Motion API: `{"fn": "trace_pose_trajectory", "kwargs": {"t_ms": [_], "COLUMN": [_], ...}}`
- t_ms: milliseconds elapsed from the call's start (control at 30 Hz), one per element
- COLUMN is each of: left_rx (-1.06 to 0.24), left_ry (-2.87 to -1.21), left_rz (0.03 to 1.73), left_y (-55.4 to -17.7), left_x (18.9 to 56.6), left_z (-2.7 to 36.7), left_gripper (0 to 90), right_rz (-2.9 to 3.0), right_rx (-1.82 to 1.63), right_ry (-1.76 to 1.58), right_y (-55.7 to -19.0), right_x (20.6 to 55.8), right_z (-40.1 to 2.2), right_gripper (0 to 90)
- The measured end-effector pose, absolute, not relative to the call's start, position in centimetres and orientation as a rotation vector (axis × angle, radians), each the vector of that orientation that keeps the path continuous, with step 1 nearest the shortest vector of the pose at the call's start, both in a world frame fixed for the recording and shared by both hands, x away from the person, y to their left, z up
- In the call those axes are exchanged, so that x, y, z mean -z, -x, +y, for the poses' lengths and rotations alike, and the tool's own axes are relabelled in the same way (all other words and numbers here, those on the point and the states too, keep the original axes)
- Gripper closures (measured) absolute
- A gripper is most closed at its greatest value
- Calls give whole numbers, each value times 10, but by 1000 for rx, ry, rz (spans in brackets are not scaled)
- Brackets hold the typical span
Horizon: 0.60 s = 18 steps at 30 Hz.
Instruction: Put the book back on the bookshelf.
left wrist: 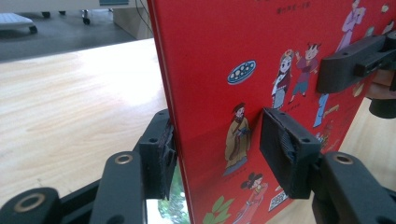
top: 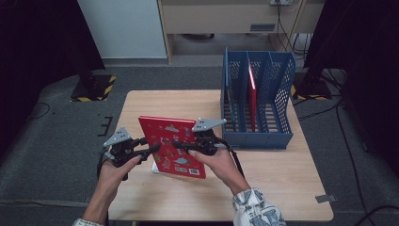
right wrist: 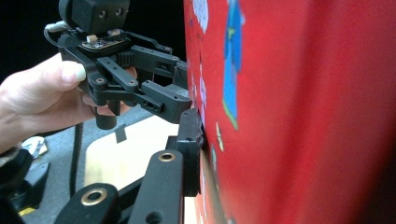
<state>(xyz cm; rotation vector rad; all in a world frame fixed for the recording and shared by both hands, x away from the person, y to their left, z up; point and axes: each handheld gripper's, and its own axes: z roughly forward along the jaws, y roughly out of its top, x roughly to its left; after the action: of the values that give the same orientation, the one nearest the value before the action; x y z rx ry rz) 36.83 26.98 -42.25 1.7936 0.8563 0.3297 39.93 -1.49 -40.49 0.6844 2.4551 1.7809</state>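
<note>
A red picture book (top: 171, 146) with cartoon figures on its cover (left wrist: 280, 46) is held tilted above the wooden table (top: 282, 174), between both grippers. My left gripper (top: 153, 149) is shut on the book's left edge, one pad on the back and one on the cover (left wrist: 217, 149). My right gripper (top: 178, 145) holds the book from the other side. In the right gripper view one pad (right wrist: 191, 135) presses on the red cover (right wrist: 303, 116), and the other jaw is hidden behind the book.
A blue mesh file rack (top: 256, 101) stands at the table's far right, with a red book (top: 252, 94) upright in a middle slot. Something flat and light (top: 155, 167) lies on the table under the held book. A pale cabinet stands behind the table.
</note>
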Motion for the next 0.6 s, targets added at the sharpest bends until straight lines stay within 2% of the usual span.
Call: {"fn": "trace_pose_trajectory", "kwargs": {"t_ms": [267,600], "left_rx": [-376,-418], "left_ry": [-1801,-1829], "left_rz": [847,817], "left_y": [-374,-369], "left_x": [427,426], "left_z": [263,248], "left_gripper": [455,467], "right_rz": [2400,2327], "right_rx": [-1772,-1672], "right_ry": [-646,-716], "right_y": [-407,-396], "right_x": [414,418], "right_z": [-20,-37], "right_gripper": [699,520]}}
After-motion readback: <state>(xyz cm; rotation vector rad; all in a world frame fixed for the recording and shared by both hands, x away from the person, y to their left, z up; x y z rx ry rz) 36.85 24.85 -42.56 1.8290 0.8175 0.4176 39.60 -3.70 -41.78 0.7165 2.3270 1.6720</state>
